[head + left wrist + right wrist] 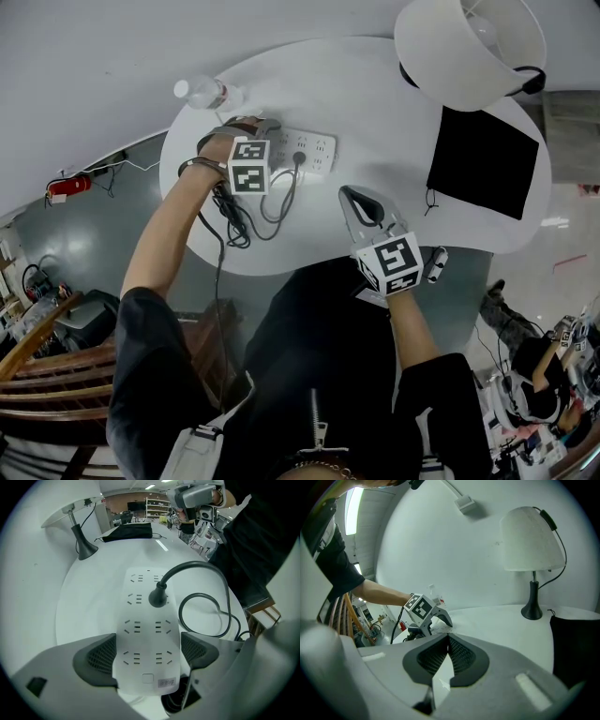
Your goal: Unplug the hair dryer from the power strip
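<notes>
- In the left gripper view we see the left claw [146, 656] open wide, its two pads set against the long sides of the strip [145, 620] at its near end (the grip looks snug).
- In that view the black plug [158, 597] sits in a socket at 12 o'clock from the claw, further along the strip; its cord [206, 569] arches to 2 o'clock and loops back.
- The head view hides that grip under the left claw [270, 129], but we can place the strip [309, 148] on the round white table [375, 94], with a bottle [202, 92] at its 10 o'clock.
- There the right claw [359, 199] hangs over bare table, well apart from the plug [299, 158], which lies at its 10 o'clock.
- Only the right gripper view shows us the right claw [447, 644] closed pad to pad, with nothing in it.
- That view also gives the lamp [532, 541] upright at 2 o'clock.
</notes>
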Action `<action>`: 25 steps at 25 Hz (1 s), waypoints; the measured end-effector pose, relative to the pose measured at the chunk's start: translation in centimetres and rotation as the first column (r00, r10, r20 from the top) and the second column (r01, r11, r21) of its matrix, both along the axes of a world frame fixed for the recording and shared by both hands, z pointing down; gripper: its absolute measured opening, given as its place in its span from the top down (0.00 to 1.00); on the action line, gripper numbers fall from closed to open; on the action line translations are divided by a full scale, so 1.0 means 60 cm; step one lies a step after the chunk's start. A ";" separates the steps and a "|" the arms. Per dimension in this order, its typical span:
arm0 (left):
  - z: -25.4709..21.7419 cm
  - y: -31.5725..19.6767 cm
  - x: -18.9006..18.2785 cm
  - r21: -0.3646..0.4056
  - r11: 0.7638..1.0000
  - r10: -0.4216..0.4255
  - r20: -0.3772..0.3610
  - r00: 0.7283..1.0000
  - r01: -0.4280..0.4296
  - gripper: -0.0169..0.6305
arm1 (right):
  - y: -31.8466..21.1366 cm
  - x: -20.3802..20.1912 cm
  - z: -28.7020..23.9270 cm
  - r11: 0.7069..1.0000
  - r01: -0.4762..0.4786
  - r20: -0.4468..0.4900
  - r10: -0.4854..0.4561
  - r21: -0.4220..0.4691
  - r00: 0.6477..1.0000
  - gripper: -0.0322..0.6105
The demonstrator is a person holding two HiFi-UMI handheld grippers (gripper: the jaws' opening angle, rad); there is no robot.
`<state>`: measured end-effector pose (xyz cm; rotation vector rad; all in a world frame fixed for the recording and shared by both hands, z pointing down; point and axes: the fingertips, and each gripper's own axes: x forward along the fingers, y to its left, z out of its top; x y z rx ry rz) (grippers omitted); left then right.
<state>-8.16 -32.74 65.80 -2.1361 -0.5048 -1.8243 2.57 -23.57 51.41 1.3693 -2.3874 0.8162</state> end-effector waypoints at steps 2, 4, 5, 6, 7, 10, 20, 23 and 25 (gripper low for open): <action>0.003 -0.002 0.002 0.004 1.000 -0.002 0.010 1.000 0.002 0.33 | -0.002 -0.003 0.000 1.000 -0.001 0.008 0.001 -0.004 1.000 0.95; 0.003 -0.002 0.004 0.004 1.000 -0.004 0.019 1.000 0.004 0.33 | -0.003 -0.004 0.002 1.000 -0.001 0.011 0.001 -0.006 1.000 0.95; 0.003 -0.002 0.004 0.005 1.000 -0.004 0.023 1.000 0.004 0.33 | -0.002 -0.004 0.005 1.000 0.001 0.009 -0.001 -0.006 1.000 0.95; 0.003 -0.002 0.005 0.007 1.000 -0.003 0.026 1.000 0.003 0.33 | -0.002 -0.005 0.009 1.000 0.003 0.007 -0.003 -0.006 1.000 0.95; 0.004 -0.002 0.004 0.008 1.000 -0.001 0.028 1.000 0.001 0.33 | -0.002 -0.006 0.012 1.000 0.005 0.004 -0.005 -0.007 1.000 0.95; 0.004 -0.003 0.004 0.011 1.000 -0.003 0.028 1.000 0.003 0.33 | -0.006 -0.016 0.020 1.000 0.022 -0.009 -0.022 -0.009 1.000 0.95; 0.007 -0.004 0.004 0.019 1.000 -0.005 0.040 0.999 0.004 0.33 | -0.042 -0.049 0.057 0.984 0.161 -0.181 -0.146 0.076 0.973 0.94; 0.006 -0.003 0.003 0.022 1.000 -0.008 0.045 0.999 0.007 0.33 | -0.052 -0.063 0.072 0.967 0.233 -0.245 -0.202 0.106 0.948 0.94; 0.005 -0.003 0.002 0.021 1.000 -0.010 0.043 0.999 0.009 0.33 | -0.055 -0.072 0.085 0.955 0.273 -0.275 -0.234 0.113 0.933 0.91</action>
